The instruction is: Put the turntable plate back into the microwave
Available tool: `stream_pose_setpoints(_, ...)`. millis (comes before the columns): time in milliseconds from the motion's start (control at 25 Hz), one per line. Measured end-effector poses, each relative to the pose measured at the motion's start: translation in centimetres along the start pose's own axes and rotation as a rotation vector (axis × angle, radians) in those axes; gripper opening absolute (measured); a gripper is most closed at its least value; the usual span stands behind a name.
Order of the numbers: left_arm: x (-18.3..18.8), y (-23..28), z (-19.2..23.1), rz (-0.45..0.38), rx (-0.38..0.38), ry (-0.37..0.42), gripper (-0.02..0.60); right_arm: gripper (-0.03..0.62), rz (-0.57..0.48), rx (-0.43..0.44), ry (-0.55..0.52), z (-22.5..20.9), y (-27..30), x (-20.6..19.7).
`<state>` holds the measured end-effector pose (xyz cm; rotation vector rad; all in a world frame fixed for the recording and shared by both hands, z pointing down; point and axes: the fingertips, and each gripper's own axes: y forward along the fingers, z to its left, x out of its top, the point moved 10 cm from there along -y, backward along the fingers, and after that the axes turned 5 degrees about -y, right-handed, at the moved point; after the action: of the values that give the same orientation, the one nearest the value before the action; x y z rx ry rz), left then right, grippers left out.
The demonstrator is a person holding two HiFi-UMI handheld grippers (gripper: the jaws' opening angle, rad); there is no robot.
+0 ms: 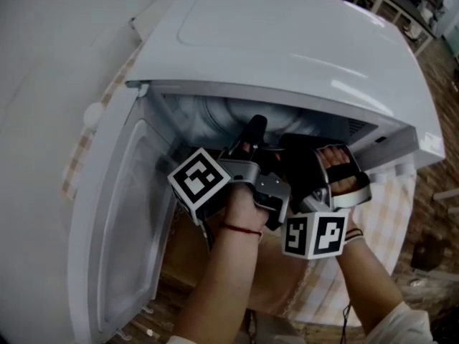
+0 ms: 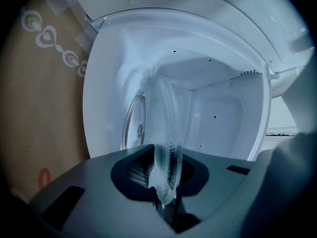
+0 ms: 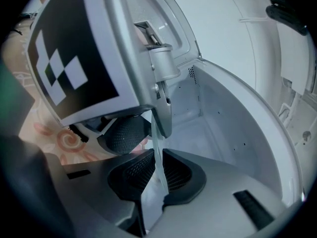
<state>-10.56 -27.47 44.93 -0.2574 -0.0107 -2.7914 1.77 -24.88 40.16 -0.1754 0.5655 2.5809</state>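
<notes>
The microwave [image 1: 287, 56] stands on a checked cloth [image 1: 398, 213], and its door [image 1: 118, 235] is swung open at the left. The left gripper [image 2: 166, 180] reaches into the white cavity [image 2: 223, 118]. Its jaws are narrow and clamp the near rim of the glass turntable plate [image 2: 163, 113], which is seen edge-on and extends into the opening. Behind the plate a metal ring [image 2: 130, 123] shows, perhaps the roller ring. The right gripper [image 3: 157, 175], just beside the left one, also has narrow jaws, which pinch the same plate at its rim
</notes>
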Motion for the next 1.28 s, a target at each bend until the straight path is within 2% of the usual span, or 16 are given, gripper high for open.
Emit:
stream_pose_setpoints(240, 0.4, 0.4, -0.3, 0.02, 0.012, -0.008, 0.043, 0.064, 0.007, 0.002, 0.005, -0.4, 0.3, 0.1)
stream_pose_setpoints(440, 0.5, 0.5, -0.4, 0.038, 0.009, 0.031, 0.058, 0.061, 0.005, 0.013, 0.018, -0.5, 0.3, 0.2)
stream_pose_setpoints(680, 1.9, -1.1, -1.1, -0.027, 0.072, 0.11, 0.092, 0.061, -0.005, 0.028, 0.009, -0.2, 0.3, 0.1)
stream_pose_setpoints(800, 2.4, -1.3, -1.2, -0.048, 0.106, 0.13, 0.047, 0.063, -0.003, 0.044, 0.011, -0.1, 0.4, 0.1)
stream_pose_setpoints(880, 2.1, -1.4, -1.2, -0.058, 0.114, 0.116, 0.041, 0.063, 0.002, 0.051, 0.009, 0.0, 0.4, 0.1)
stream_pose_setpoints(1080, 1.6, -1.6, -0.7, -0.121, 0.111, 0.012, 0.023, 0.066, 0.008, 0.056, 0.025, 0.2, 0.5, 0.0)
stream_pose_setpoints(1280, 1.3, -1.9, -0.4, -0.155, 0.102, -0.012, 0.021, 0.09, 0.051, 0.051, 0.089, 0.3, -0.7, -0.3)
